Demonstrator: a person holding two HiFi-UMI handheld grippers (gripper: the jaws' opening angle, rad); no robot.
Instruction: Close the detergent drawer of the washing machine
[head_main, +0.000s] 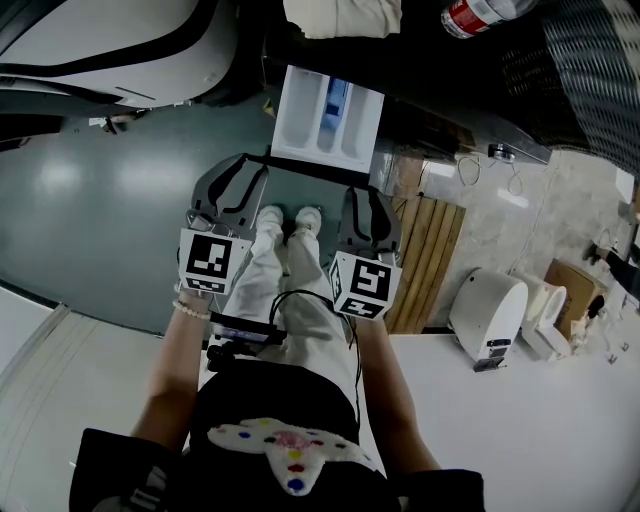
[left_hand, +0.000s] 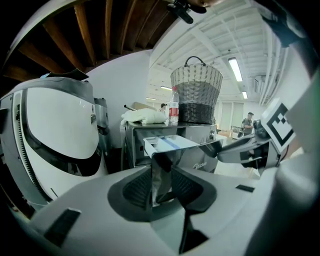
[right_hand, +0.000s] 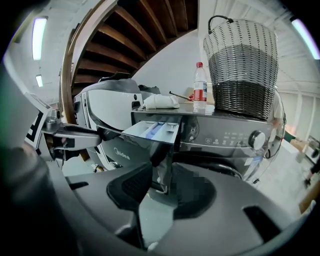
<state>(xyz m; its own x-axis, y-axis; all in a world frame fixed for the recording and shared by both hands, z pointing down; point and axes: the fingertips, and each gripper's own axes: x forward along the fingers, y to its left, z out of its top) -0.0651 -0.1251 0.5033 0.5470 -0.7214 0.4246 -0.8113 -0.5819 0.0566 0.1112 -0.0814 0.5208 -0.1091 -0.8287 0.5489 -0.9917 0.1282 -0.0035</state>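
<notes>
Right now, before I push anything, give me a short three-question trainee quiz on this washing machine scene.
1. True or false: the detergent drawer is fully shut.
2. What stands beside the basket on top of the washing machine? A) a bottle B) a kettle C) a shoe
3. Fill in: the left gripper and the right gripper each have their fingers closed on the drawer's ____ panel.

Key: 1 false, it is pulled out; 2 A; 3 front.
</notes>
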